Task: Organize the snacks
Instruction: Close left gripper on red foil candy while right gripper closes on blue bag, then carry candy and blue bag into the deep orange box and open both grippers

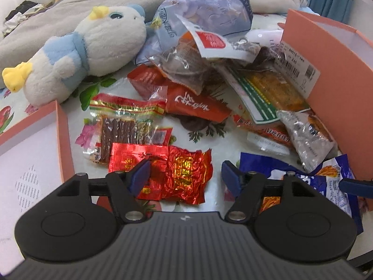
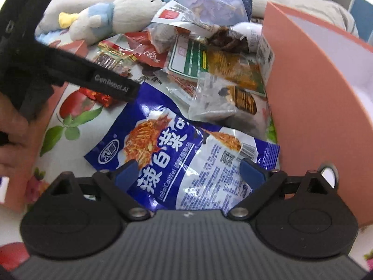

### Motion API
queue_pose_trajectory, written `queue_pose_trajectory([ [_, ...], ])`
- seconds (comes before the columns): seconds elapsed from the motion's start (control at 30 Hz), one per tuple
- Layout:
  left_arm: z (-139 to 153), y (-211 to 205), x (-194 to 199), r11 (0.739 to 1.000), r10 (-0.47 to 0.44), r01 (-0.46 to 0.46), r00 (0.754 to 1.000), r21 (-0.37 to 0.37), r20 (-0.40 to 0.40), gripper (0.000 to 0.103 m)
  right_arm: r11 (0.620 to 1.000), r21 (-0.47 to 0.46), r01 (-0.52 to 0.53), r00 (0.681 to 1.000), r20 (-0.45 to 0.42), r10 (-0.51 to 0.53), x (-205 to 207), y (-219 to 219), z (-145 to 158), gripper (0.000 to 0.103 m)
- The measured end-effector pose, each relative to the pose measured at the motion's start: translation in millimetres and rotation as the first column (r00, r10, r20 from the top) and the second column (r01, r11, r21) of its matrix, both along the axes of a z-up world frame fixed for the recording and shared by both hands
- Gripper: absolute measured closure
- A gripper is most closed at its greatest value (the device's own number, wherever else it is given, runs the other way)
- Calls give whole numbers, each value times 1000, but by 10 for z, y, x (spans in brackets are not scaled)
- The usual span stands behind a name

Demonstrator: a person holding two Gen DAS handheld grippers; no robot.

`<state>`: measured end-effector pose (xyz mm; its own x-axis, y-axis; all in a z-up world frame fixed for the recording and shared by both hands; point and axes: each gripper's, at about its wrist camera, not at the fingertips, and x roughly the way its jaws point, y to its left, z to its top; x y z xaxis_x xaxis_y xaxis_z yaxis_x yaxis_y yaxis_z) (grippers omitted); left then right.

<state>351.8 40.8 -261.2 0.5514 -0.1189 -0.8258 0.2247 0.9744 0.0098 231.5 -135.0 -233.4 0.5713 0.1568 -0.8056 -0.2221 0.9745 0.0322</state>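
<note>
A heap of snack packets lies on a flowered bedsheet. In the left wrist view, crinkled red foil packets [image 1: 181, 175] lie right under my left gripper [image 1: 184, 175], which is open; its left pad hangs over the foil, and its right pad stands clear of the foil's edge. A blue and white packet [image 2: 186, 163] with orange food pictured on it lies below my right gripper [image 2: 189, 171], whose jaws are open and straddle the packet without pressing it. The same blue packet [image 1: 303, 182] shows at the lower right of the left wrist view.
One pink box [image 1: 63, 140] stands at the left and another pink box [image 2: 314, 107] at the right. A white and blue plush duck [image 1: 93, 46] lies behind the heap, with a grey blanket [image 1: 58, 11] beyond. A hand [image 2: 11, 140] holds the left gripper's body [image 2: 93, 77].
</note>
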Motion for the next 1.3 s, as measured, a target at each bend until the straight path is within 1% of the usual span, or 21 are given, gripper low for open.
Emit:
queue_pose_trajectory([
  [0.03, -11, 5, -9, 1000, 5, -5, 1000, 0, 2, 33, 1000, 7, -4, 1000, -4, 4, 5, -8, -2, 7],
  [0.13, -22, -2, -24, 999, 32, -32, 999, 20, 9, 43, 1000, 10, -21, 1000, -6, 21, -3, -2, -15, 11],
  [0.2, -24, 0, -39, 999, 46, -46, 999, 16, 10, 45, 999, 12, -35, 999, -4, 35, -17, 0, -6, 15],
  [0.27, -22, -10, -67, 999, 47, -48, 999, 16, 15, 51, 998, 2, -55, 998, 2, 55, -46, 18, -2, 21],
  [0.33, -5, -17, -110, 999, 44, -44, 999, 12, 20, 56, 997, -9, -75, 997, 12, 75, -64, 37, -6, 22],
  [0.4, 8, -5, -146, 999, 50, -50, 999, 3, 14, 56, 996, -10, -83, 996, 14, 83, -79, 39, 10, 25],
  [0.47, 28, 22, -184, 998, 62, -62, 998, -13, 7, 57, 995, -24, -99, 995, 20, 100, -105, 50, 36, 33],
  [0.5, 35, 33, -204, 998, 68, -68, 998, -18, 7, 57, 994, -25, -107, 994, 20, 107, -113, 49, 49, 35],
  [0.53, 43, 39, -231, 997, 75, -75, 997, -20, 9, 58, 993, -29, -114, 993, 21, 114, -125, 47, 60, 39],
  [0.57, 49, 44, -266, 996, 81, -81, 997, -21, 9, 58, 992, -35, -121, 992, 22, 121, -135, 38, 69, 46],
  [0.6, 55, 49, -299, 996, 87, -87, 996, -26, 6, 58, 991, -36, -126, 992, 24, 127, -144, 27, 82, 47],
  [0.67, 80, 38, -364, 994, 101, -101, 995, -42, 0, 59, 990, -40, -138, 990, 23, 139, -167, 13, 116, 56],
  [0.7, 97, 37, -402, 993, 108, -108, 994, -52, -1, 59, 989, -38, -145, 989, 23, 145, -182, 4, 135, 59],
  [0.73, 115, 30, -444, 992, 117, -117, 993, -57, 0, 59, 988, -35, -147, 989, 25, 148, -198, -6, 155, 65],
  [0.77, 131, 20, -485, 990, 124, -124, 992, -60, 2, 59, 988, -37, -150, 988, 27, 152, -210, -17, 181, 69],
  [1.03, 318, -24, -854, 976, 190, -187, 982, -111, 12, 59, 986, -22, -165, 986, 16, 165, -336, -137, 322, 75],
  [1.17, 445, 7, -1039, 959, 242, -237, 970, -154, 11, 60, 986, -13, -167, 985, 36, 168, -393, -194, 453, 76],
  [1.3, 594, 39, -1180, 944, 281, -273, 959, -186, 19, 60, 988, 16, -153, 987, 43, 152, -427, -259, 586, 76],
])
